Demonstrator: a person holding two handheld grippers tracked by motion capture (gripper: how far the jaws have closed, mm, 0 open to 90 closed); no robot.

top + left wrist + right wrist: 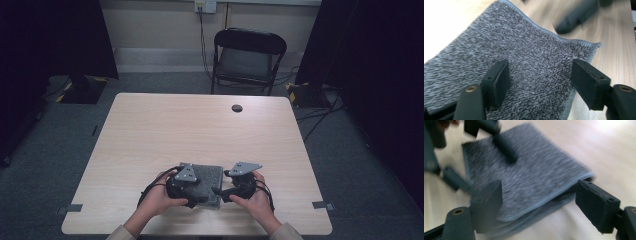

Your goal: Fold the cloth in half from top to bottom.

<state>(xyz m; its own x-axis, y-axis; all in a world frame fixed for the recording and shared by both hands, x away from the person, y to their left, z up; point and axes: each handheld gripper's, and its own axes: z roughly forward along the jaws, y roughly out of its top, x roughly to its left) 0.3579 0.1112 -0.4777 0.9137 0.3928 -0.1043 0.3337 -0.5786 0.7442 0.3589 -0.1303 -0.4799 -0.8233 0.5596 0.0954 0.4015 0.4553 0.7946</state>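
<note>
A folded grey speckled cloth [209,176] lies flat on the wooden table [200,125] near its front edge. My left gripper [198,200] reaches in from the cloth's left front, held in a hand. In the left gripper view its jaws [540,72] stand wide apart just above the cloth [529,50] and press on nothing. My right gripper [220,192] is at the cloth's right front corner. In the right gripper view it [539,192] is open, with the folded edge of the cloth [529,177] lying between the jaws, untouched.
A black folding chair [248,55] stands beyond the far edge of the table. A round dark cable hole [237,108] sits near that edge. Dark curtains hang at both sides, and cables run over the floor at the right.
</note>
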